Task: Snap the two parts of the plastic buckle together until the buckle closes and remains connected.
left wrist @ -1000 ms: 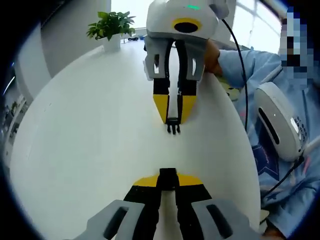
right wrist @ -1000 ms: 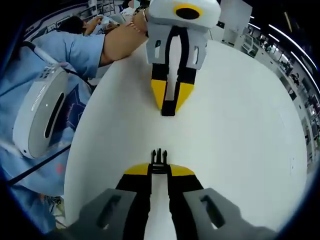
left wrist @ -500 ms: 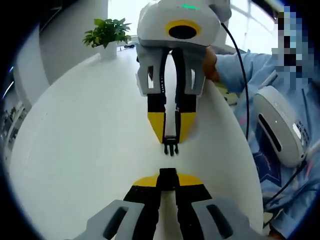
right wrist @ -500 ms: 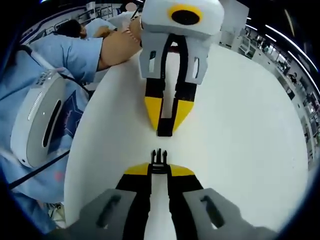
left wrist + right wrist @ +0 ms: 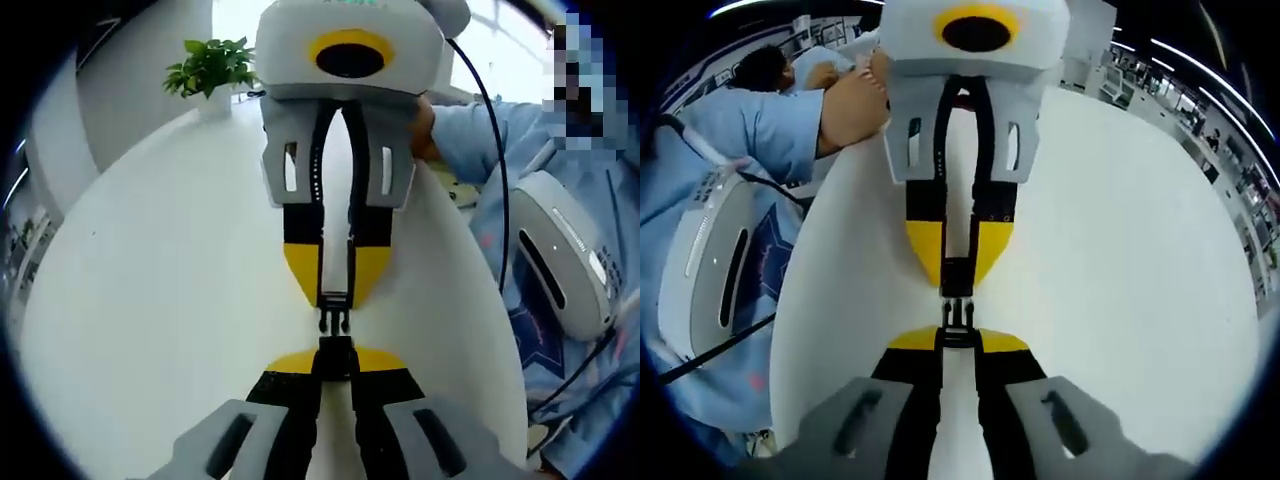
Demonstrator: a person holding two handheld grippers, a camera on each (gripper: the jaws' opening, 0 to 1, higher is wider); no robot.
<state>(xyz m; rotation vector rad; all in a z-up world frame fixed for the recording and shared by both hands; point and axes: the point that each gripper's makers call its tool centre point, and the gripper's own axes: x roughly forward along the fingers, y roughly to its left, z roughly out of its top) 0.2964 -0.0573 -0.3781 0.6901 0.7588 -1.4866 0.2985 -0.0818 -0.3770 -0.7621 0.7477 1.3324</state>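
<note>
My left gripper [image 5: 336, 352] is shut on the black socket half of the buckle [image 5: 336, 358], low in the left gripper view. Facing it from above, my right gripper [image 5: 335, 296] is shut on the black pronged half [image 5: 333, 321]. The prong tips meet the socket's mouth. In the right gripper view the right gripper [image 5: 958, 336] holds the pronged half [image 5: 958, 318] at the bottom. There the prongs reach the socket half [image 5: 956, 276], which is clamped in the left gripper [image 5: 956, 282]. Both halves hang just above the white table [image 5: 160, 300].
A potted plant [image 5: 212, 65] stands at the table's far edge. A person in a blue sleeve [image 5: 480, 125] sits along the table's side with a white rounded device [image 5: 560, 255] and a black cable [image 5: 495, 190]. The same sleeve [image 5: 760, 110] and device [image 5: 710, 270] appear left.
The two grippers have come together head-on. The gap between the pronged half and the socket half has closed, and the prongs now touch the socket's mouth.
</note>
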